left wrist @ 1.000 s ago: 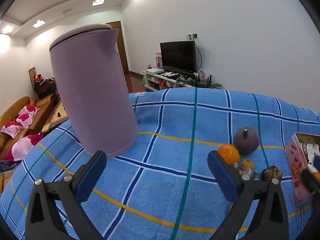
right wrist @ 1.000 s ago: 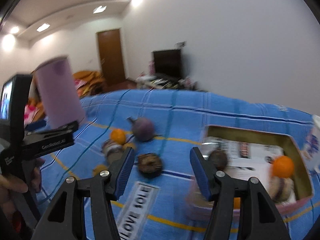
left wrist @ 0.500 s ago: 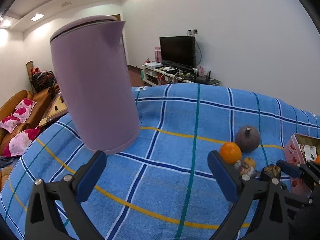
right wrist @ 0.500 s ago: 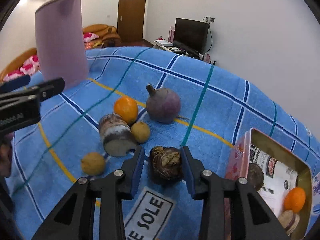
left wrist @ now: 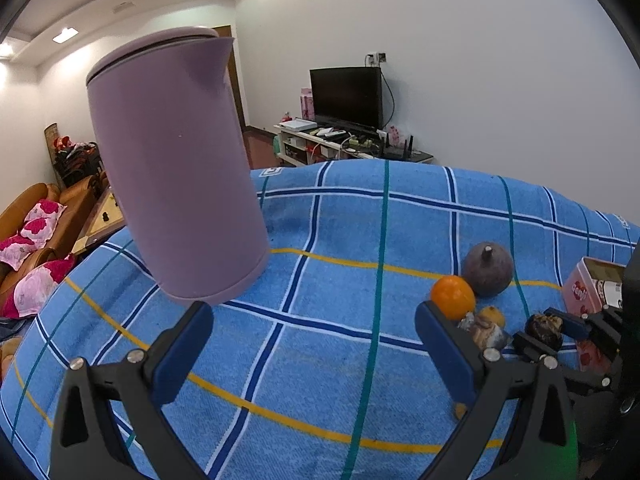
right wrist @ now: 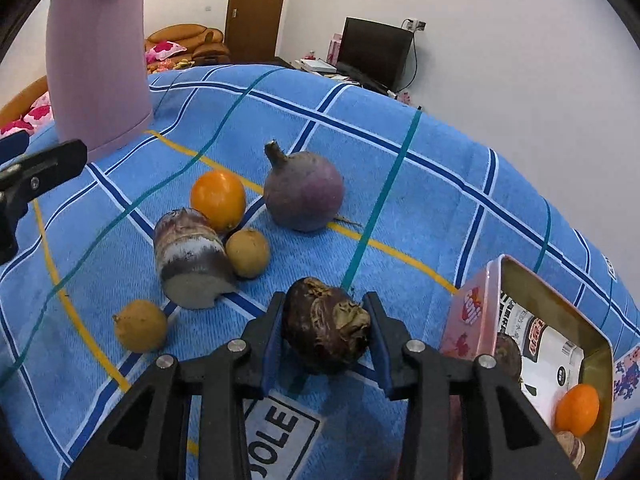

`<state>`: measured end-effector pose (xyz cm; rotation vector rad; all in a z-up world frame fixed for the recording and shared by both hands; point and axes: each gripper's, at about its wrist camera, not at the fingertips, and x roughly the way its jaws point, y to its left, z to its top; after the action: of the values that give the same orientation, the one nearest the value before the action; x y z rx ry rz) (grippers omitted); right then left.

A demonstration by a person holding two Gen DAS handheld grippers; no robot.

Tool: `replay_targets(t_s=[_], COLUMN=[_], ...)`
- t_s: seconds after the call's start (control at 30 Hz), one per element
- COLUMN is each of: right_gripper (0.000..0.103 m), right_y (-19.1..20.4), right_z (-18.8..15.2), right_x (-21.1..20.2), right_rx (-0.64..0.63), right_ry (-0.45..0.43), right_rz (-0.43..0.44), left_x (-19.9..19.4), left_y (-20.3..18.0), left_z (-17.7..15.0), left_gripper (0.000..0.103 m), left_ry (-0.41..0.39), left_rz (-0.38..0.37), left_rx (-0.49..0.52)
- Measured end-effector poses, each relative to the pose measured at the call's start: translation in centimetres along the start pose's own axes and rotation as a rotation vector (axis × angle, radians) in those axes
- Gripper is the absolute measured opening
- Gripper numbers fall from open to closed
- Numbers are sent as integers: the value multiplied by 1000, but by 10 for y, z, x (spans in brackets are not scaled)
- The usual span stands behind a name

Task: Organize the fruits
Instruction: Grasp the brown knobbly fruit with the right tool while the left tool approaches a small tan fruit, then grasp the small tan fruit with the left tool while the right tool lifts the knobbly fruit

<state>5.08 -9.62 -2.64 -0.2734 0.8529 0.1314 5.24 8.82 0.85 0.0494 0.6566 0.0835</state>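
My right gripper [right wrist: 324,304] is shut on a dark brown, rough-skinned fruit [right wrist: 324,328] that rests low on the blue checked cloth [right wrist: 420,184]. Left of it lie an orange [right wrist: 218,200], a purple round root [right wrist: 304,192], a cut taro piece [right wrist: 188,258] and two small tan fruits [right wrist: 248,252] [right wrist: 140,326]. To the right stands a pink tin box [right wrist: 474,312] holding another orange [right wrist: 576,404]. My left gripper [left wrist: 314,316] hovers open over the cloth with nothing between its fingers. In the left wrist view the right gripper [left wrist: 544,330] shows at the right edge.
A tall purple kettle [left wrist: 172,168] stands on the cloth at the back left, just beyond my left gripper. A white label with black letters [right wrist: 276,436] lies on the cloth under my right gripper. A sofa and TV stand lie beyond the table.
My right gripper came down and forward over the dark brown fruit and its jaws closed on it. The left gripper stayed in place, still open.
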Motion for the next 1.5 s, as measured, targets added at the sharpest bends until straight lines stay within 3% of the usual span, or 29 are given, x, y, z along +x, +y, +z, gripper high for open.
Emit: replay_targets(t_s=[0.13,0.2,0.3,0.43,0.53,0.73,0.83,1.0,1.03,1.13,1.23,1.4,1.5], right_gripper=[39,39,39,39,39,39,39,39,39,40,40,39,40], right_y=[2,-1,-11,-31,-43,-57,-56,-52,-52,-52,-53,-57,-61], right_z=[-6,-12,-27,-52,-67,-75,-75,-76,-77,-77,-78,-78,-79], right_x=[-8,-26,-63,-94,-100,-103,-103,-104,-105,-106,-110,-121,-127], right_rx=[13,50,104,184,217,297,291,282,283,284,281,285,284], right_ry=[-19,-83,-220,-320,-334,-337,-335,-330,-332,-339,-360,-426,-464], right_rz=[34,50,39,23,-1,49,66,75,75,71,62,32,19], left_x=[2,3,4,5,8,28,28,28,30,33,26,6,-5], left_y=[-4,-5,-10,-31,-49,-64,-69,-64,-61,-61,-55,-41,-40], left_z=[-1,-2,-6,-15,-24,-36,-38,-35,-34,-33,-27,-13,-10], left_gripper=[103,103,103,99,91,70,68,31,28,28,28,28,28], left_ry=[11,24,54,107,151,255,233,224,224,222,168,15,-74], left_rz=[-10,-35,-131,-274,-354,-389,-369,-379,-385,-390,-382,-388,-361], left_rx=[30,44,74,162,221,218,259,228,217,212,198,98,104])
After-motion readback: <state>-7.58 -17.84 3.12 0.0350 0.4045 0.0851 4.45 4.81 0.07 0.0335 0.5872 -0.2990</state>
